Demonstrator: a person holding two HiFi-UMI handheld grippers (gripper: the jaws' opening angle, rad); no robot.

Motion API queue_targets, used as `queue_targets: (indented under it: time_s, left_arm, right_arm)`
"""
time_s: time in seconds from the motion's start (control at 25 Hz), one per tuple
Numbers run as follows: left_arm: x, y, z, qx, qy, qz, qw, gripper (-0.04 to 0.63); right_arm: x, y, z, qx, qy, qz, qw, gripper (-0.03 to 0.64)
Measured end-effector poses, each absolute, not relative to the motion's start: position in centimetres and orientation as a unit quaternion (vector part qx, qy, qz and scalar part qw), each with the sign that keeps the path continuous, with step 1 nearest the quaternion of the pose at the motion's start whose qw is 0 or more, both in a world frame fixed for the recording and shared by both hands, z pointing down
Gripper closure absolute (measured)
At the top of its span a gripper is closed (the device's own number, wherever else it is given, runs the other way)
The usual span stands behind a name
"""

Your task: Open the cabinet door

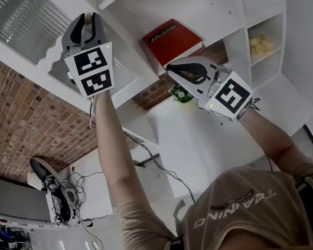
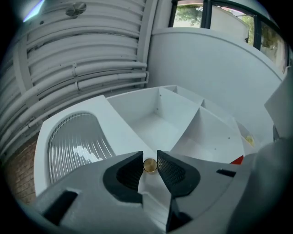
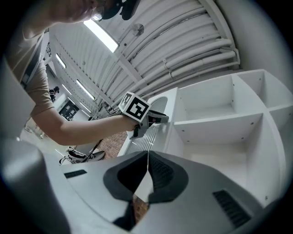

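Brass knob (image 2: 150, 166) in left tongs (image 2: 149, 156), door (image 2: 73, 141) open wide, right tongs (image 3: 147, 156) closed

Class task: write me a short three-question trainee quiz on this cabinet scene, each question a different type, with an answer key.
1. True or false: the left gripper is shut on the brass knob.
2. The right gripper is: A) shut and empty, B) clamping a cup, C) wide open.
3. What colour is the book?

Key: 1 true; 2 A; 3 red.
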State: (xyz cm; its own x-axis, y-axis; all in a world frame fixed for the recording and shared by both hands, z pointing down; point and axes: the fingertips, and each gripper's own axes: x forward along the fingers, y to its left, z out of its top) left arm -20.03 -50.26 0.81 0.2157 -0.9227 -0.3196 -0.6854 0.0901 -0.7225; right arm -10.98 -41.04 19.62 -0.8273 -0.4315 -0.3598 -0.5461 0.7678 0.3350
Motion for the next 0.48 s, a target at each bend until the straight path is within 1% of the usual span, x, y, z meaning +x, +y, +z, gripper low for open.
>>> queue_targets:
  time_s: [0.08,0.36,0.48]
  left_arm:
    - [-20.18,-50.47,1.16,-0.648,0.617,-0.16,0.418,0.514]
    - [-20.59,-51.17,1.4,-0.669,0.618,-0.181,0.371,0.514]
    - [-20.63,-51.1,1.36,-0.67,0.616,-0.193,0.366,0.515]
  right_arm:
    - [-10.79,-40.91,20.06,-0.262,0.932,0.213,0.131,0.603]
    - [-10.51,-40.66,19.78,-0.256,0.934,0.207,0.135,0.602]
    - [-10.69,-40.13,19.51,-0.251,0.936,0.207,0.136,0.603]
